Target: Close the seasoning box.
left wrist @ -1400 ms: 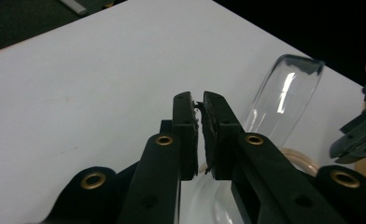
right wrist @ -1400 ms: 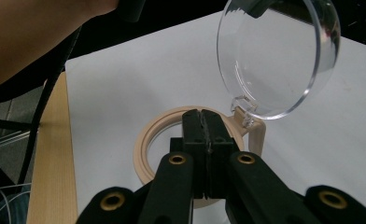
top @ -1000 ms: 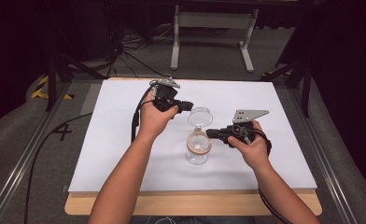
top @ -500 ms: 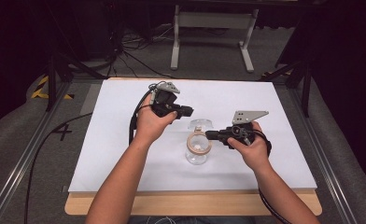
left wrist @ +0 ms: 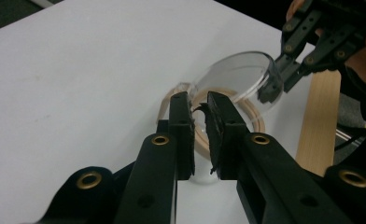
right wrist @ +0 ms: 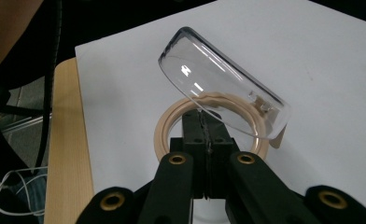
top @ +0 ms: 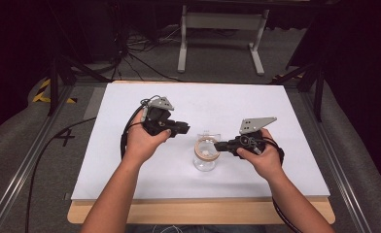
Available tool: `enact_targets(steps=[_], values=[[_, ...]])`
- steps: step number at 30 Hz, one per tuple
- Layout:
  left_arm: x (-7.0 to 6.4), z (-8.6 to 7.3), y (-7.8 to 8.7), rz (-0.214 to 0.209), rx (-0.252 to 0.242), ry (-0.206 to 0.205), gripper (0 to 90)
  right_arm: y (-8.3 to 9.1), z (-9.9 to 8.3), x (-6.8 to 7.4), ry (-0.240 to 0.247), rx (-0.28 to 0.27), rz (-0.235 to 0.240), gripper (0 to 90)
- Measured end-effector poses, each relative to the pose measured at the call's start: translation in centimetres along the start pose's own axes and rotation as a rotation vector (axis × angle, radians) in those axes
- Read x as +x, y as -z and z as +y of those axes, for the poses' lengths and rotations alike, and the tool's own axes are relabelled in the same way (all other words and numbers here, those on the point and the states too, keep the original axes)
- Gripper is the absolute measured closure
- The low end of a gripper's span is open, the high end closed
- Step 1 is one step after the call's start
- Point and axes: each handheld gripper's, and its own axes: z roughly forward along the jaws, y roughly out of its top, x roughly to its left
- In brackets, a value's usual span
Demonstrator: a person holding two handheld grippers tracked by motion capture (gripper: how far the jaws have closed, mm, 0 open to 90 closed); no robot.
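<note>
A clear glass jar (top: 205, 164) with a beige ring (top: 201, 155) around its mouth stands on the white sheet near the table's middle. My right gripper (top: 216, 145) is shut on the rim of a clear lid (top: 209, 137), which it holds tilted just above the jar mouth. The right gripper view shows its jaws (right wrist: 204, 119) pinching the lid (right wrist: 218, 88) over the ring (right wrist: 165, 128). My left gripper (top: 186, 128) hovers to the jar's left, holding nothing. Its jaws (left wrist: 198, 100) stand a narrow gap apart and point at the lid (left wrist: 237, 77).
The white sheet (top: 130, 170) covers most of the table, with a wooden edge (top: 203, 211) along the front. A white stand (top: 183, 48) and cables lie on the floor behind. Black cables trail from both grippers.
The left gripper has drawn back to the left and toward the person, away from the lid. The lid has tipped lower over the jar mouth. The right gripper has barely moved.
</note>
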Motion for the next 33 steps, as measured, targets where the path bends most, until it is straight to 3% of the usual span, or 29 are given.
enact_targets(steps=[4,6,13,21,33], values=[[-0.6,-1.5,1.0,-0.013,-0.006,0.030,79.8,0.0,0.0,0.2,0.006,0.026,0.009,90.0],[-1.0,-2.7,1.6,-0.003,0.005,0.038,79.3,-0.1,0.0,0.3,0.009,0.053,0.019,90.0],[-1.4,-4.5,2.7,0.021,0.039,0.050,78.0,-0.3,-0.3,0.5,0.025,0.099,0.030,90.0],[-1.3,-5.2,3.2,0.021,0.057,0.059,77.8,-0.5,-0.7,0.6,0.023,0.141,0.045,90.0],[-1.1,-5.5,2.1,0.014,0.093,0.062,76.2,-0.7,-1.2,0.5,0.013,0.195,0.067,90.0]])
